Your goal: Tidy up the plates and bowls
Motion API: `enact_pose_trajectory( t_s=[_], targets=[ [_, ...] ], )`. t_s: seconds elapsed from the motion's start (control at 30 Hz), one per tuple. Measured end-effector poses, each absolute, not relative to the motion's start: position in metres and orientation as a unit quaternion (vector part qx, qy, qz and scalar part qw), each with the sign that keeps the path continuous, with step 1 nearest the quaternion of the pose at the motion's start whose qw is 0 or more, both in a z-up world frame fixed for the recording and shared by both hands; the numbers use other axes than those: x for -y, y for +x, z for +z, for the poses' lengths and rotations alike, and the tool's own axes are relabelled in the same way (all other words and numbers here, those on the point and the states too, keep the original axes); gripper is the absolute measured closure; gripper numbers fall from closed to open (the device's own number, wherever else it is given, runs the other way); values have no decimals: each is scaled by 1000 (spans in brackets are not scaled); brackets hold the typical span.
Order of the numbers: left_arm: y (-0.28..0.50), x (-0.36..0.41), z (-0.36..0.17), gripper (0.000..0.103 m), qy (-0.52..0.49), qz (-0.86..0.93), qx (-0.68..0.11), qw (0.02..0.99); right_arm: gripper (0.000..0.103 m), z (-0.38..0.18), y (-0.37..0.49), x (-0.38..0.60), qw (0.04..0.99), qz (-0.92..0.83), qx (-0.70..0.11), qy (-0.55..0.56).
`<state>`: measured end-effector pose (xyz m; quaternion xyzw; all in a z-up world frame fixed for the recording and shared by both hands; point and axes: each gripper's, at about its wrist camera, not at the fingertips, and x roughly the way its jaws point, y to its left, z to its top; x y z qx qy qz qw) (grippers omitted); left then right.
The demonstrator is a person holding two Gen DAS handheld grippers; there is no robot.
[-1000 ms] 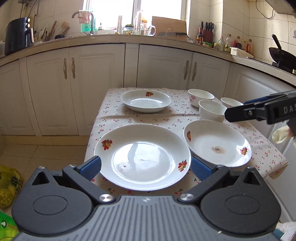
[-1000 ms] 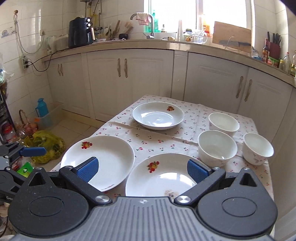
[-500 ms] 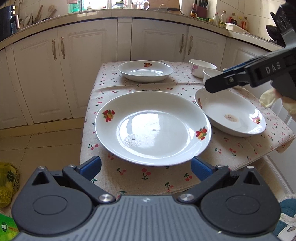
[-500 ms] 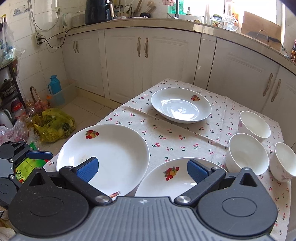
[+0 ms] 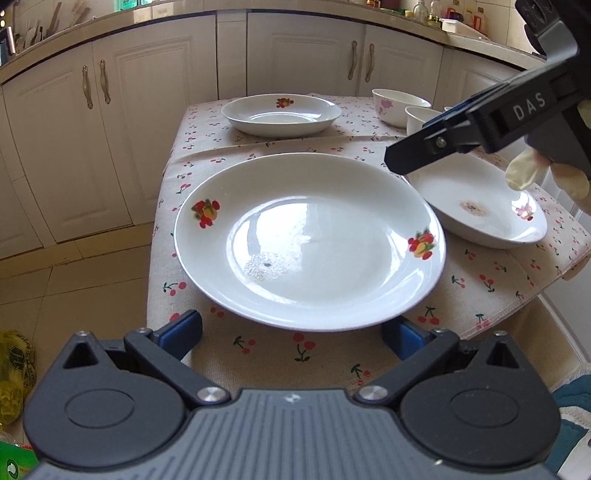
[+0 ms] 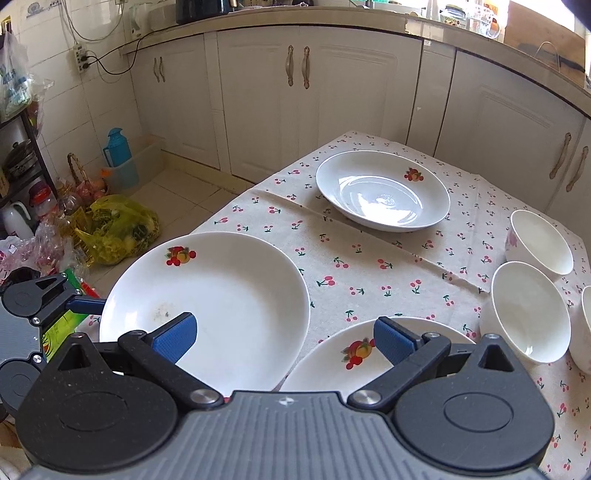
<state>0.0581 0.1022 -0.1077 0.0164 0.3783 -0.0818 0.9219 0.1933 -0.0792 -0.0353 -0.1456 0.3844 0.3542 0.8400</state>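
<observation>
While both hand-held grippers (image 5: 291, 332) (image 6: 284, 338) gape unclenched, the fruit-printed white plate (image 5: 310, 240) shows a smudge.

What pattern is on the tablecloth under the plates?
Small red cherries with green stems on a beige tablecloth, clearest in the right wrist view.

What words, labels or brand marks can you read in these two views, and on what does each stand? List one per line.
"DAS": white letters on the side of the right gripper.
Print on the yellow bag: too blurred to read.
Bottle labels on the counter: too small.
</observation>
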Motion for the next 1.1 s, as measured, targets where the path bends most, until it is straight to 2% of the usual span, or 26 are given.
enact_pose_trajectory(
  t_s=[0.7,0.8,0.87,1.07,1.1],
  targets=[
    [57,-115,-107,1,47,-136,-352,925,0,-62,241,45,784,421,-422,-174],
    [59,-115,-106,3,57,-146,-352,923,7,-67,251,40,770,433,-438,-165],
    [60,-115,-105,4,61,-154,-351,922,18,-71,257,37,762,438,-449,-162],
    [62,-115,-101,7,68,-166,-351,919,36,-77,265,34,744,455,-467,-149],
    [63,-116,-101,7,68,-167,-352,918,36,-77,266,34,741,457,-470,-147]
  ],
)
